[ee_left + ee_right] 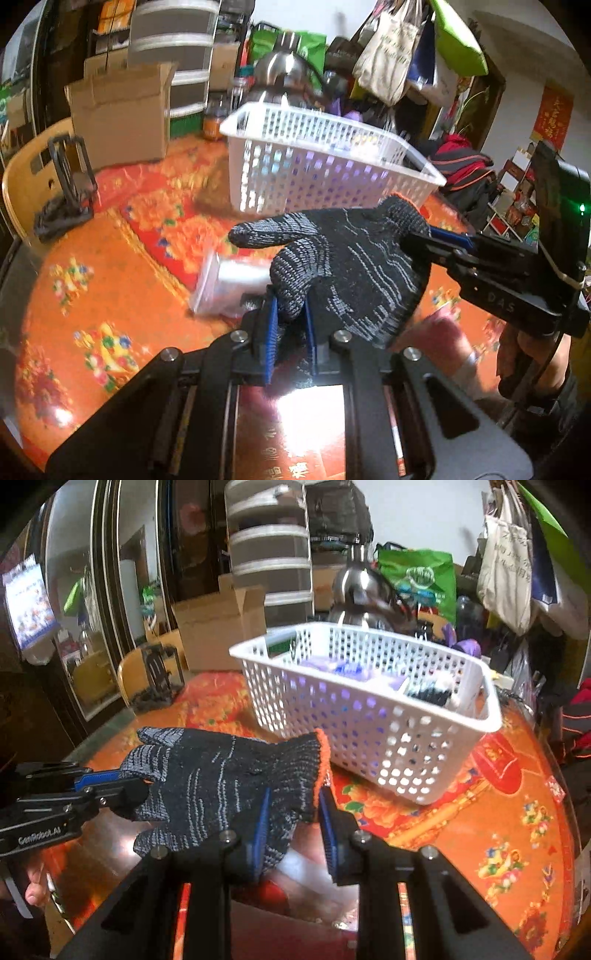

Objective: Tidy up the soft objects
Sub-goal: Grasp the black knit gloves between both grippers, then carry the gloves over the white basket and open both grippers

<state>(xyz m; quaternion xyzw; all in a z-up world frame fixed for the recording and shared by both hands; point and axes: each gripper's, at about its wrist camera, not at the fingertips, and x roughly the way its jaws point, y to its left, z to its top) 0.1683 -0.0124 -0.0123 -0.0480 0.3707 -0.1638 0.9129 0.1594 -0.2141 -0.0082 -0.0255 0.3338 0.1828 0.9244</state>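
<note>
The counter, under its orange flowered cloth, carried a white perforated basket with some purple and dark things already in it — too blurred to name — and a brown cardboard box well behind. Just in front of the basket a dark knitted work glove with an orange cuff edge hung clear of the cloth, stretched between the two claws. The left claw was closed on the glove's finger end, and the right claw gripped the cuff, its blue pads pinching the knit. The glove looked light, limp and a little stretchy; it would probably sag and fold wherever it was not held, so a hold at cuff and fingers together seemed the sound way to keep it flat, and the ribbed pads should not slip much on coarse yarn. A clear plastic packet lay on the cloth beneath. As for writing — the right claw's body read "DAS" in the left view, the left claw's read "GenRobot.AI" in the right view, and the red wall hanging bore gold characters too small to make out.
</note>
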